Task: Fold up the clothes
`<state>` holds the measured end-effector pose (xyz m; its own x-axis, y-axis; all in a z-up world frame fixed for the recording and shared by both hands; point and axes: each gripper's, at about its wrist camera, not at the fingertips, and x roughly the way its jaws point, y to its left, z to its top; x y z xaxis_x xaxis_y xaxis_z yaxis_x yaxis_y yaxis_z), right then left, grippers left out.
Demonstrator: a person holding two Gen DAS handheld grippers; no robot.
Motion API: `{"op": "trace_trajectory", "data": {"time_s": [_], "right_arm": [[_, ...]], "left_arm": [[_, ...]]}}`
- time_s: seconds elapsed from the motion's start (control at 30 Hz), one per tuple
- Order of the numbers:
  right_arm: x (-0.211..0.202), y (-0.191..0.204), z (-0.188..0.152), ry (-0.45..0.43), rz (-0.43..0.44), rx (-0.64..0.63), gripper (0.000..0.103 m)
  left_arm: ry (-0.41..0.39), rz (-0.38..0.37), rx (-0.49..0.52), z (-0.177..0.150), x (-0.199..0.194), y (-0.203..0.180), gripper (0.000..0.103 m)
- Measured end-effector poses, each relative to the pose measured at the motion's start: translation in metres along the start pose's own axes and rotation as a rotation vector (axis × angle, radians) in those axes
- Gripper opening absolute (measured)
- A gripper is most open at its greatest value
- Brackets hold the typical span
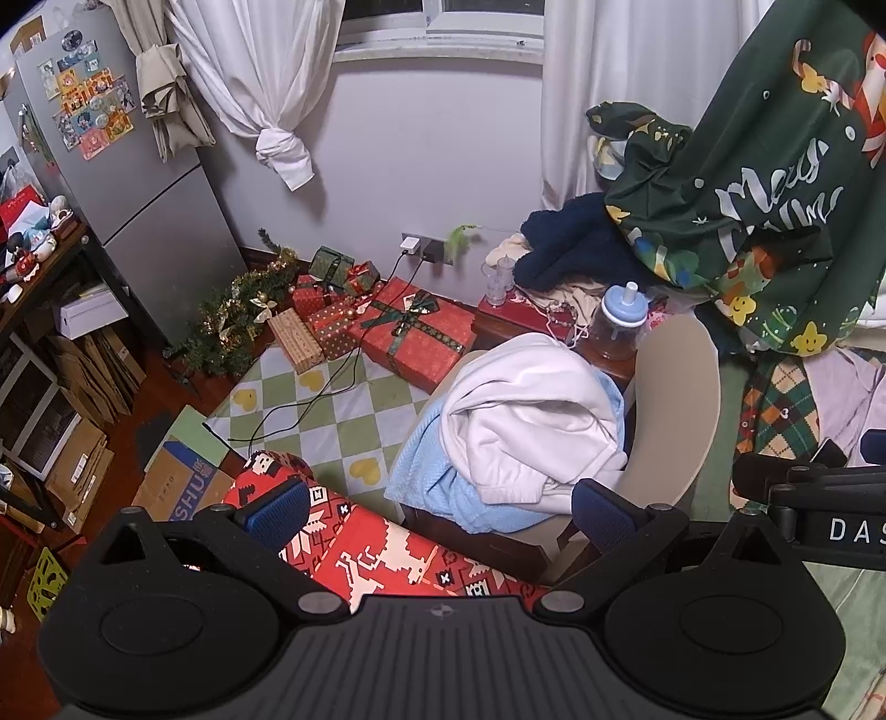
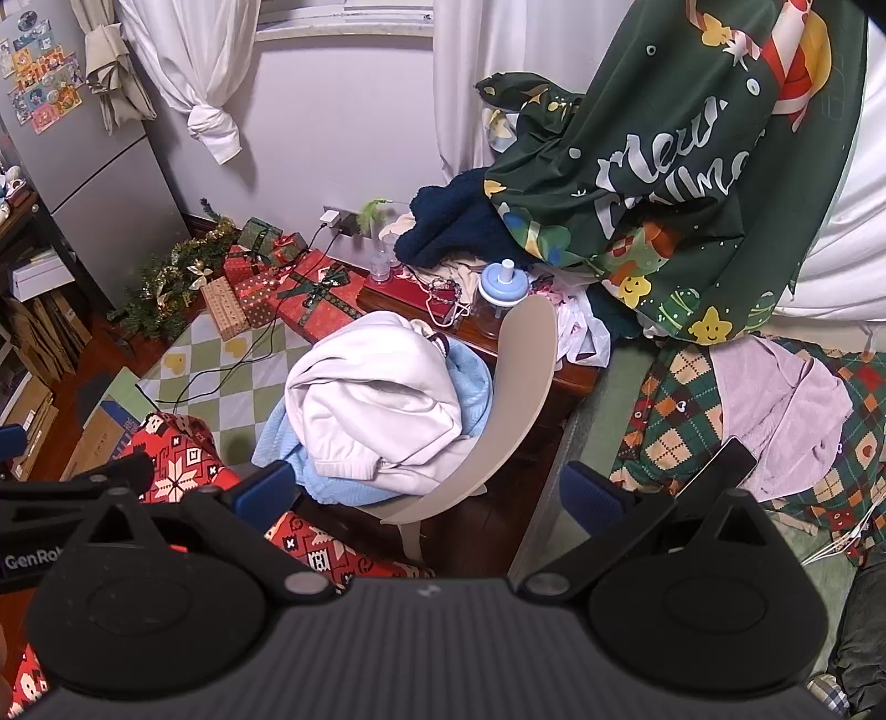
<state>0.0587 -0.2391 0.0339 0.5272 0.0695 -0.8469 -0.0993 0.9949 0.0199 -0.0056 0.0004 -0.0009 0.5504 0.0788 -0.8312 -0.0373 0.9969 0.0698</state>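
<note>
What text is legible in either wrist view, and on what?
"Merry" plus a crumpled second word: dark green printed fabric.
"SHU", cut off: brown cardboard box.
"DAS", cut off: right tool.
"GenRob", cut off: left tool.
Stickers on grey fridge: too small to read.

Pale wall [image 1: 443,155] straight ahead, a window [image 1: 437,22] up top with white curtains [image 1: 266,72] knotted on the left. A silver fridge [image 1: 127,183] stands in the left corner, stickers on its door, dark shelving [image 1: 50,310] beside it. Down low, a green-and-white checked rug [image 1: 332,410] lies on the reddish wooden floor [image 1: 144,399], and a wall socket [image 1: 421,246] has chargers plugged in. A beige chair [image 2: 526,376] sits in front of a dark red desk [image 2: 398,299].
</note>
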Motion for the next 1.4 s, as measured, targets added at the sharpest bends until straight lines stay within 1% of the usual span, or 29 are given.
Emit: {"op": "trace_trajectory", "data": {"time_s": [0.2,0.43,0.6,0.8,0.93,1.0,1.07,1.2,1.27,1.33,1.4], "right_arm": [[0.003,0.0,-0.001,0.01,0.002,0.001,0.103],[0.007,0.001,0.002,0.011,0.007,-0.004,0.103],[0.01,0.001,0.01,0.007,0.004,-0.012,0.103],[0.017,0.001,0.019,0.019,0.022,-0.013,0.103],[0.021,0.004,0.029,0.01,0.007,-0.027,0.103],[0.025,0.004,0.034,0.004,0.011,-0.031,0.103],[0.031,0.004,0.039,-0.001,0.012,-0.028,0.103],[0.05,-0.001,0.052,-0.014,0.021,0.004,0.103],[0.062,-0.003,0.059,-0.015,0.028,0.013,0.103],[0.077,-0.003,0.066,-0.012,0.031,-0.005,0.103],[0.093,-0.002,0.075,-0.01,0.031,-0.04,0.103]], "left_arm": [[0.01,0.006,0.003,0.0,0.004,0.0,0.102],[0.02,-0.006,0.001,0.003,0.008,0.001,0.102],[0.037,-0.025,-0.001,0.007,0.015,0.003,0.102],[0.041,-0.024,-0.002,0.015,0.02,0.004,0.102],[0.038,-0.024,-0.001,0.024,0.027,0.005,0.102],[0.039,-0.026,-0.007,0.029,0.032,0.005,0.101],[0.045,-0.047,-0.031,0.033,0.041,0.007,0.1],[0.041,-0.079,-0.081,0.041,0.062,0.011,0.1],[0.026,-0.111,-0.1,0.045,0.077,0.012,0.1],[0.018,-0.118,-0.115,0.049,0.093,0.011,0.1],[0.012,-0.11,-0.138,0.051,0.108,0.011,0.1]]}}
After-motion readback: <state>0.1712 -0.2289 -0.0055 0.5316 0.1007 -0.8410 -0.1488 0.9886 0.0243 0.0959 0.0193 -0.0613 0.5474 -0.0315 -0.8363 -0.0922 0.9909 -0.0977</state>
